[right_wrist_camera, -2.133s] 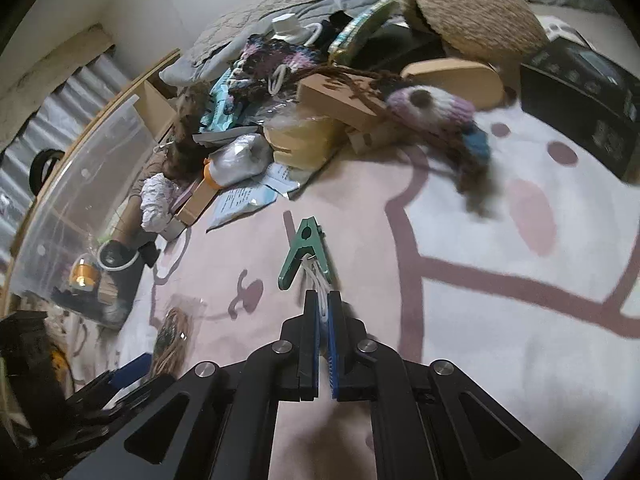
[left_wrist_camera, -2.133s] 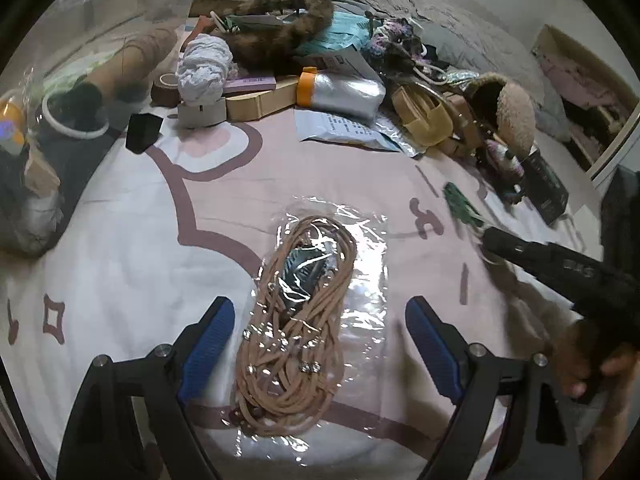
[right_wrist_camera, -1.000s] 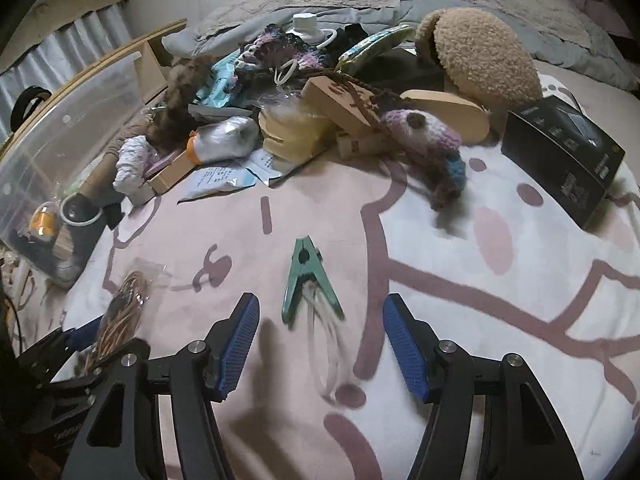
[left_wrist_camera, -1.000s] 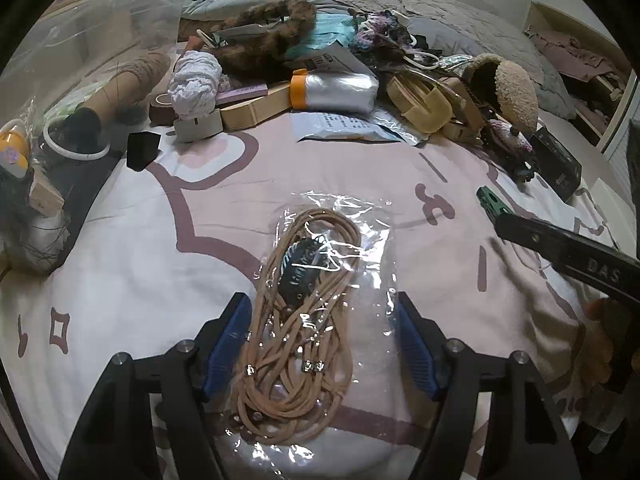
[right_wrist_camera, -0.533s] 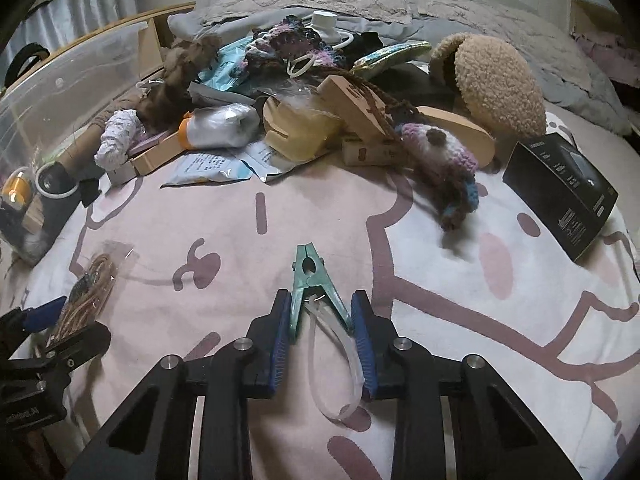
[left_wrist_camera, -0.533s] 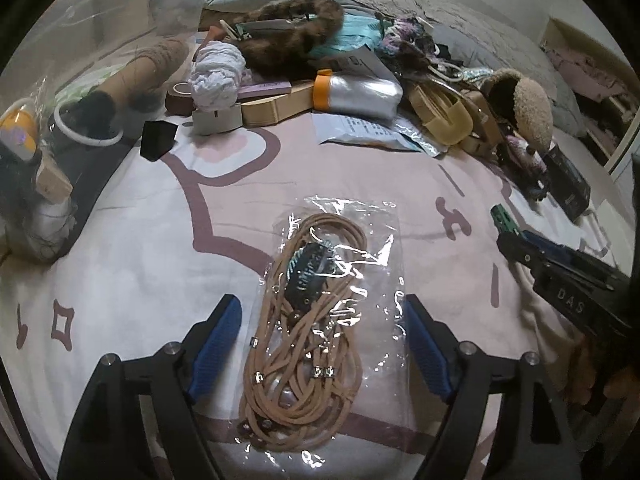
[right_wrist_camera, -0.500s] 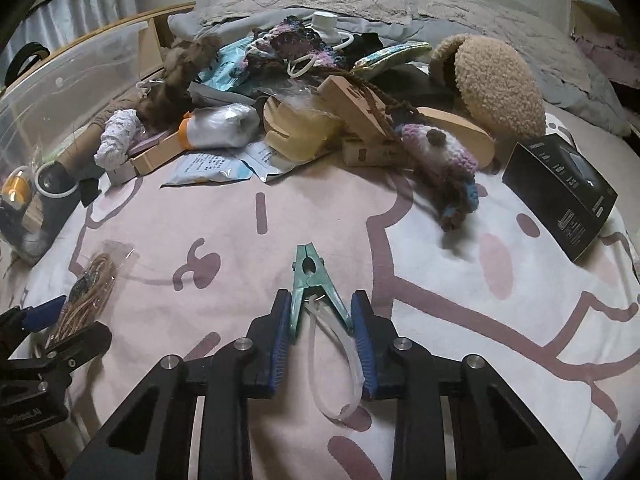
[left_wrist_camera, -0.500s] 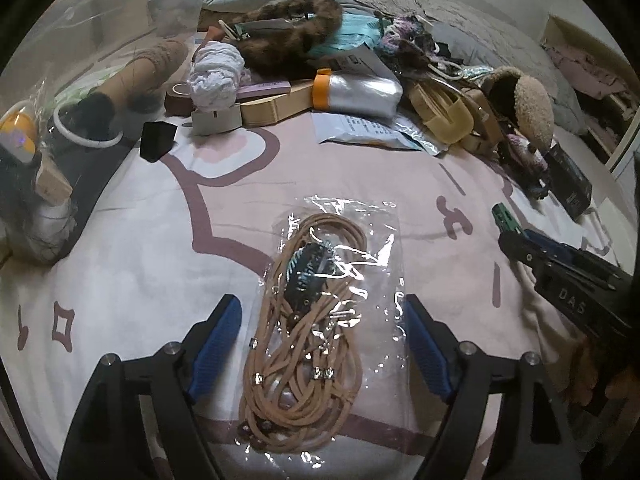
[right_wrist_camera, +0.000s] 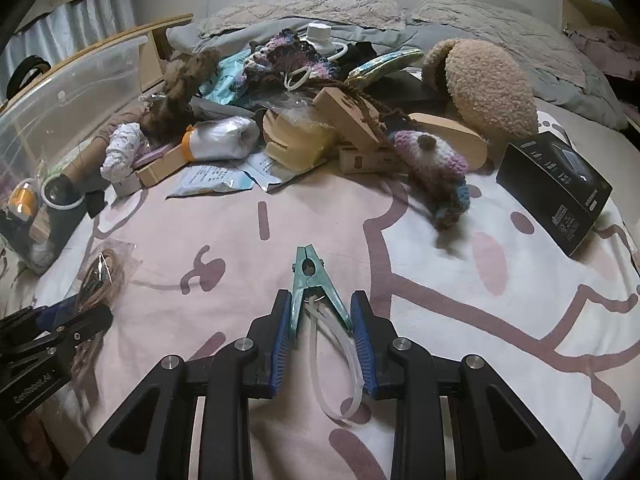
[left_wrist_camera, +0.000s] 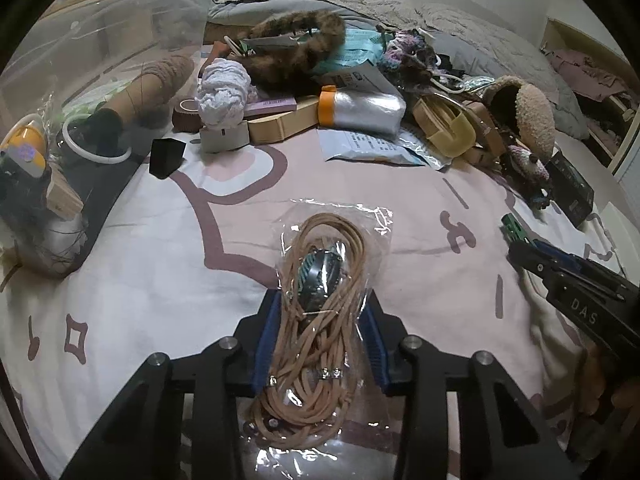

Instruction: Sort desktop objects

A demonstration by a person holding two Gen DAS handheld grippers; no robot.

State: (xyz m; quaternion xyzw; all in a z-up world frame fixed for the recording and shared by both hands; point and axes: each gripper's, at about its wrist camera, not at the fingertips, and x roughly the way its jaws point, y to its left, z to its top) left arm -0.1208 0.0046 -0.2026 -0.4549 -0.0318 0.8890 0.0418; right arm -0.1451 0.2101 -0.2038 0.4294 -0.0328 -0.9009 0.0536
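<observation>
Left gripper [left_wrist_camera: 322, 338] jaws just closed in, now pinching the bagged tan cord [left_wrist_camera: 320, 320] lying on the bed sheet [left_wrist_camera: 132, 304]. Right gripper [right_wrist_camera: 320, 332] is narrow, clamped on the green clip's [right_wrist_camera: 310, 284] handles, mid-bed, near the clutter pile [right_wrist_camera: 304, 120].

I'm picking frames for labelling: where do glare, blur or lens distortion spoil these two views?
Left wrist view: glare streaks the clear bag of tan cord; the translucent bin is hazy; black fisheye corners. Right wrist view: the green clip is sharp; the bedsheet lines bow; dim, soft shadows.
</observation>
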